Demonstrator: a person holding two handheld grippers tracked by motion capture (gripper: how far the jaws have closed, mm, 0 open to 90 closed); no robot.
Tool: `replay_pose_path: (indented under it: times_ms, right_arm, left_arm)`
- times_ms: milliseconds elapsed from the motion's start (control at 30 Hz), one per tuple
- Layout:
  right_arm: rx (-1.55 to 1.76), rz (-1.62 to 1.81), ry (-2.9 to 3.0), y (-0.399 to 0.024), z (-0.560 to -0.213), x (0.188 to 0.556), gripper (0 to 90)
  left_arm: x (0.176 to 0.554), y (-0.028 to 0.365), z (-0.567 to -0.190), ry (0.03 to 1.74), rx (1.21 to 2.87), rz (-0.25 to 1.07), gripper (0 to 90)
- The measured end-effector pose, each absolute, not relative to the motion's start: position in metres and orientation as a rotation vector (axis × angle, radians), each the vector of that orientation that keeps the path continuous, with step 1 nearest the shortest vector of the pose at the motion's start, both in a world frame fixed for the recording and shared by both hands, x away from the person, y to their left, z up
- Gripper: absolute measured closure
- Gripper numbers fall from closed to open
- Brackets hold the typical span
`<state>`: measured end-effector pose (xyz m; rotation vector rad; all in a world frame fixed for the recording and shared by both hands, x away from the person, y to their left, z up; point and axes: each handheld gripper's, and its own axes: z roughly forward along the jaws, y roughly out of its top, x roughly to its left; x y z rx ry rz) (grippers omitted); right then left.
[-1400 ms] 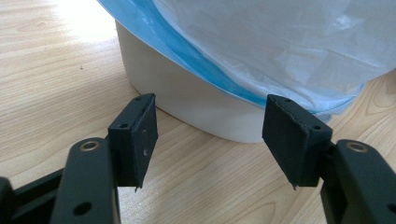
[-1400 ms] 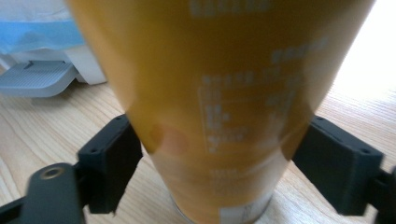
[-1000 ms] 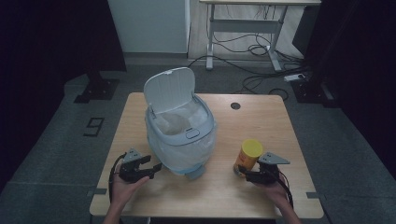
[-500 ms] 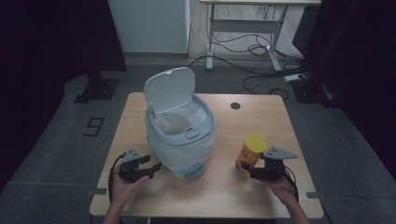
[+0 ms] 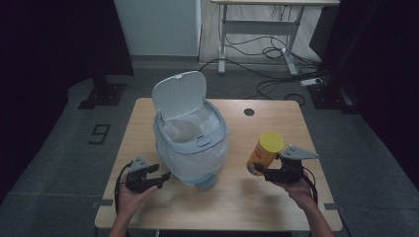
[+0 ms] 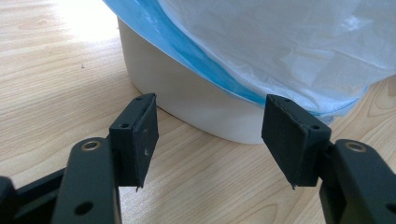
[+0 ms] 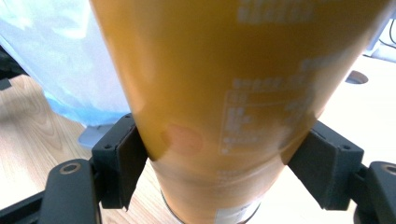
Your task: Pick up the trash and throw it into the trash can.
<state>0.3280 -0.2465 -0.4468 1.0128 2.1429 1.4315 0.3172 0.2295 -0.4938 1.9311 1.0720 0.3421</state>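
Observation:
A pale blue bin (image 5: pixel 190 143) with a clear plastic liner stands mid-table, its lid (image 5: pixel 179 95) tipped up at the back. Low at the bin's left side, my left gripper (image 5: pixel 163 177) is open. In the left gripper view, the left gripper (image 6: pixel 212 140) faces the bin's white base (image 6: pixel 196 100) and nothing lies between its jaws. To the right of the bin, my right gripper (image 5: pixel 258 170) is shut on a yellow canister (image 5: pixel 265 152) with a yellow cap, held off the table. The canister (image 7: pixel 224 93) sits clamped between the pads of the right gripper (image 7: pixel 222 154).
The wooden table (image 5: pixel 237 197) has a round cable hole (image 5: pixel 249 112) at the back right. Behind the table, cables trail across the floor (image 5: pixel 267 49) under a desk frame. The liner bag (image 7: pixel 60 60) hangs close to the canister's left.
My right gripper has risen with the yellow canister, lifting it off the table. The left gripper has stayed in place by the bin's base.

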Motion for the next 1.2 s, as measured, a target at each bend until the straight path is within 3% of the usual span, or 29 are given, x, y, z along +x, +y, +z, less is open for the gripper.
replay_pose_path:
  times_ms: [1200]
  right_arm:
    - [0.873,1.512,2.142,-0.218,-0.341,0.346,23.9]
  left_arm:
    - [0.319,0.232,-0.498,1.08,1.927,0.325,36.3]
